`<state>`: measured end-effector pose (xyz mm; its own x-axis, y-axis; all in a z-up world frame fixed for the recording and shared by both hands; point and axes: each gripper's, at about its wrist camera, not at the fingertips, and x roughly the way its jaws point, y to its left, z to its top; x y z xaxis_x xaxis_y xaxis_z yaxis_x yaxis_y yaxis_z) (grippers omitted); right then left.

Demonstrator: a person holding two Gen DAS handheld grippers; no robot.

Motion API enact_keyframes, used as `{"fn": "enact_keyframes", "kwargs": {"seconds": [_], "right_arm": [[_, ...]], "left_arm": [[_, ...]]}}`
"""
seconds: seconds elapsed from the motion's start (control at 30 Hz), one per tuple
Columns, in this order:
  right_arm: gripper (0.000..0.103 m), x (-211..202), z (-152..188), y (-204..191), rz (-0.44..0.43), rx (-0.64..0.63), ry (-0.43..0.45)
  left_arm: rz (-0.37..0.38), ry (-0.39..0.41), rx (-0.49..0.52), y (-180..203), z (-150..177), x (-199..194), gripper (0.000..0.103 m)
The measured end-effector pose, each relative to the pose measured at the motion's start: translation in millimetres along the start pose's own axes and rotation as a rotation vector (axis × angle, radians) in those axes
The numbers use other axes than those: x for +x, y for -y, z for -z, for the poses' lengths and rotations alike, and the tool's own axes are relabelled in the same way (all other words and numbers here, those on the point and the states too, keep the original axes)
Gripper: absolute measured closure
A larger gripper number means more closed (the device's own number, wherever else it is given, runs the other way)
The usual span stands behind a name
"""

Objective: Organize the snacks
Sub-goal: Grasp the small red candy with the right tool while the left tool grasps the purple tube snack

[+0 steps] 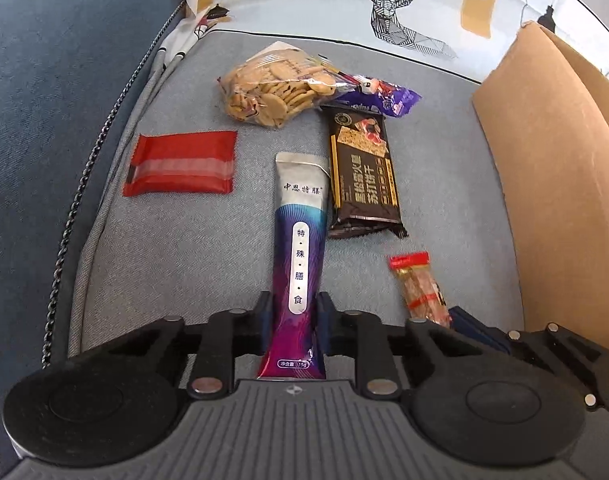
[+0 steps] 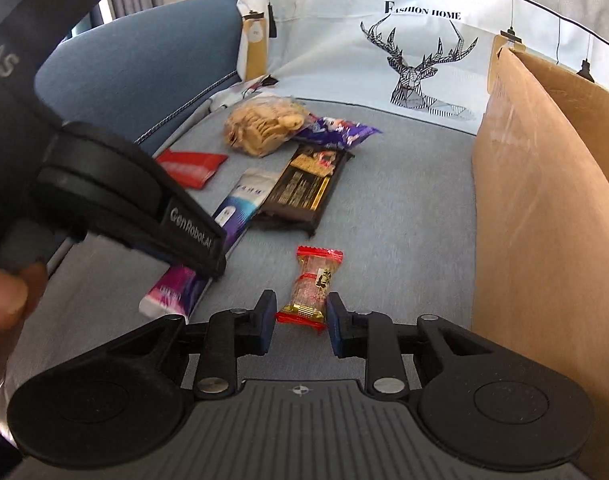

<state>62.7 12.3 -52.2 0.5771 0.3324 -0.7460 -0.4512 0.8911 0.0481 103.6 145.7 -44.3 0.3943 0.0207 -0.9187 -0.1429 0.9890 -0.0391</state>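
Note:
A purple-and-silver stick pack [image 1: 300, 240] lies on the grey seat cushion [image 1: 184, 260]. My left gripper [image 1: 294, 320] is shut on its lower part, with both pads against its sides. In the right wrist view this gripper [image 2: 212, 260] reaches down over the same stick pack [image 2: 240, 200]. A small candy in a red-and-gold wrapper [image 2: 312, 284] sits between the pads of my right gripper [image 2: 300, 322], which is shut on its near end. The left wrist view shows this candy [image 1: 420, 288] with the right gripper's fingers [image 1: 472, 324] just behind it.
Farther back lie a red pack [image 1: 180, 164], a clear bag of cookies [image 1: 272, 88], a purple wrapper [image 1: 380, 98] and a dark cracker pack [image 1: 362, 172]. An open cardboard box [image 1: 544, 160] stands at the right. A blue armrest [image 1: 64, 100] bounds the left and a deer-print cushion [image 1: 404, 8] the back.

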Motion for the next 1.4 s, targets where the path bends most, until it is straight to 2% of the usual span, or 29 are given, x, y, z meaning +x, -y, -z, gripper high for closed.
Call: {"fn": "enact_keyframes", "kwargs": {"seconds": [0.13, 0.23, 0.33, 0.4, 0.47, 0.73, 0.9, 0.97, 1.0, 1.1, 1.2, 1.4], "right_arm": [[0.075, -11, 8, -7, -0.001, -0.030, -0.013], [0.074, -15, 13, -10, 0.008, -0.046, -0.048], [0.073, -15, 17, -8, -0.003, -0.019, -0.093], [0.072, -16, 17, -6, -0.011, 0.001, -0.084], [0.070, -15, 16, -5, -0.016, 0.004, -0.066], [0.069, -3, 11, -1, -0.018, 0.038, -0.067], [0.069, 0, 10, -3, -0.008, 0.014, -0.064], [0.075, 0, 10, -4, 0.004, -0.006, -0.061], [0.082, 0, 10, -5, 0.010, -0.013, -0.059], [0.084, -2, 9, -1, 0.006, 0.009, -0.053], [0.085, -9, 7, 2, 0.003, 0.034, -0.020], [0.085, -43, 7, 2, -0.037, 0.019, 0.120]], "left_arm": [[-0.028, 0.017, -0.052, -16, 8, -10, 0.080], [-0.010, 0.000, -0.117, -32, 11, -12, 0.079], [-0.003, -0.008, -0.140, -39, 9, -13, 0.075], [0.011, 0.012, -0.164, -42, 7, -14, 0.068], [0.019, 0.024, -0.178, -43, 5, -15, 0.068], [-0.035, -0.001, -0.126, -32, -5, 1, 0.065], [-0.067, 0.015, -0.077, -24, -6, 7, 0.065], [-0.081, 0.022, -0.052, -20, -6, 8, 0.068], [-0.086, 0.025, -0.040, -19, -6, 8, 0.075], [-0.083, 0.028, -0.035, -17, -6, 6, 0.083], [-0.054, 0.050, -0.054, -16, -5, -1, 0.085], [0.005, 0.168, -0.082, -13, 0, -36, 0.085]]}}
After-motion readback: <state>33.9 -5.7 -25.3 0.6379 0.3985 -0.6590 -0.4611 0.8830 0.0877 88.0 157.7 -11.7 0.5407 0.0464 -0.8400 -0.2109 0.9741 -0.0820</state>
